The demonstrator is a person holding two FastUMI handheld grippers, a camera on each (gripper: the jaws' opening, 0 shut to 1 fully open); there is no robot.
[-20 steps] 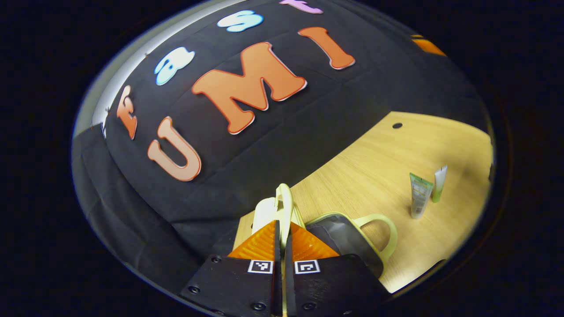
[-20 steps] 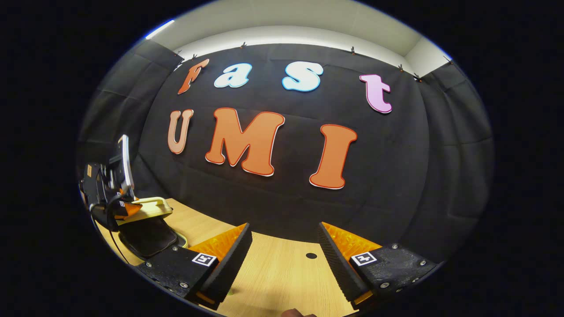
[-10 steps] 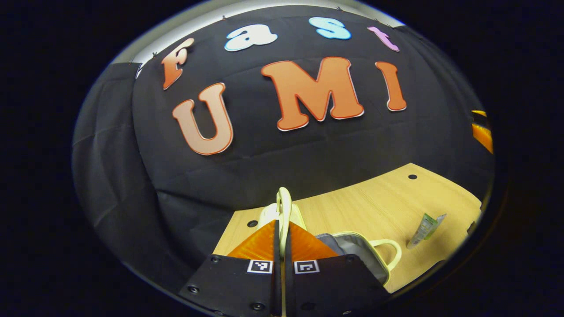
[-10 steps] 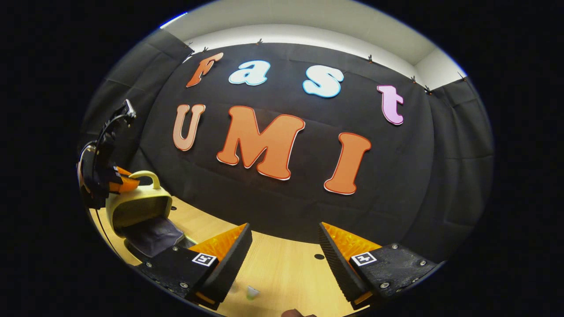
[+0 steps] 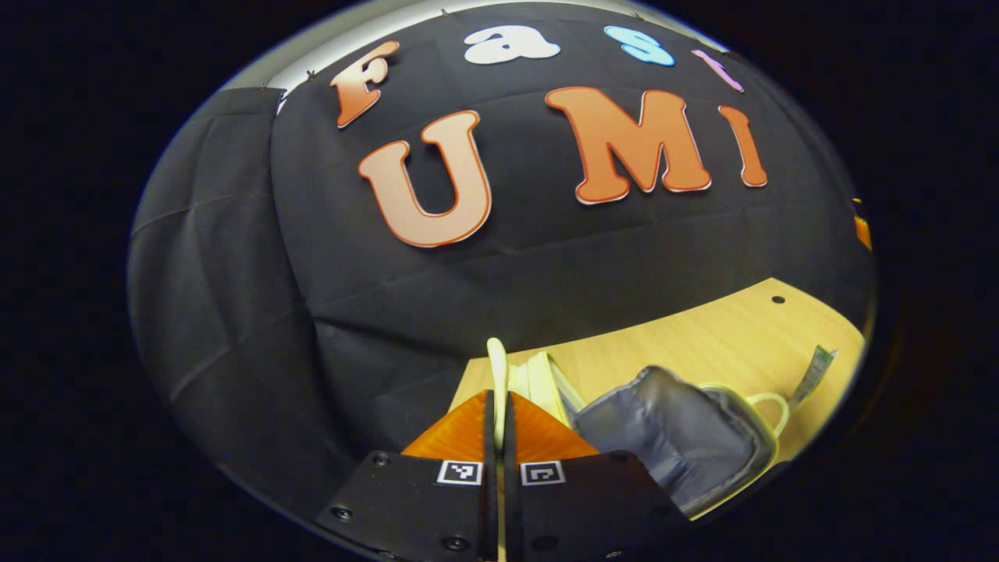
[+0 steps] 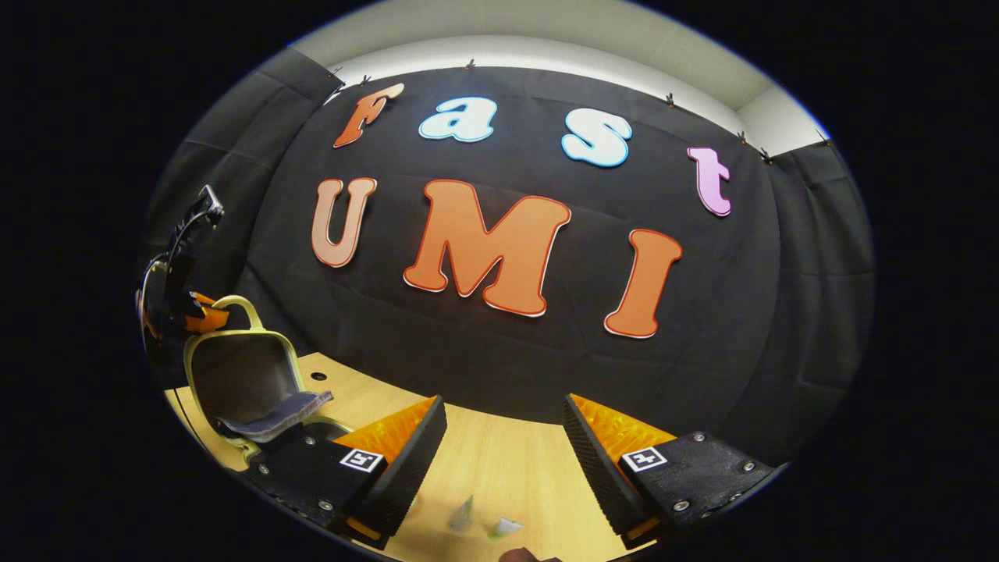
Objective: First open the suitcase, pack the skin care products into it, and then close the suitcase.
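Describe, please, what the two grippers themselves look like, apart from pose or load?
Each gripper has two wedge-shaped fingers with ridged inner faces, mounted on black plates fastened with screws. Each plate carries a small square black-and-white marker. This shows on the left gripper and the right gripper. In the right gripper view, the left gripper's black body trails a dark cable.

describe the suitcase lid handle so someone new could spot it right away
Start at the wooden table under the black cloth wall. At its left end the small pale yellow suitcase lies open, its lid raised. The thin pale yellow loop handle tops that lid, pinched by the left gripper; the base's handle lies free.
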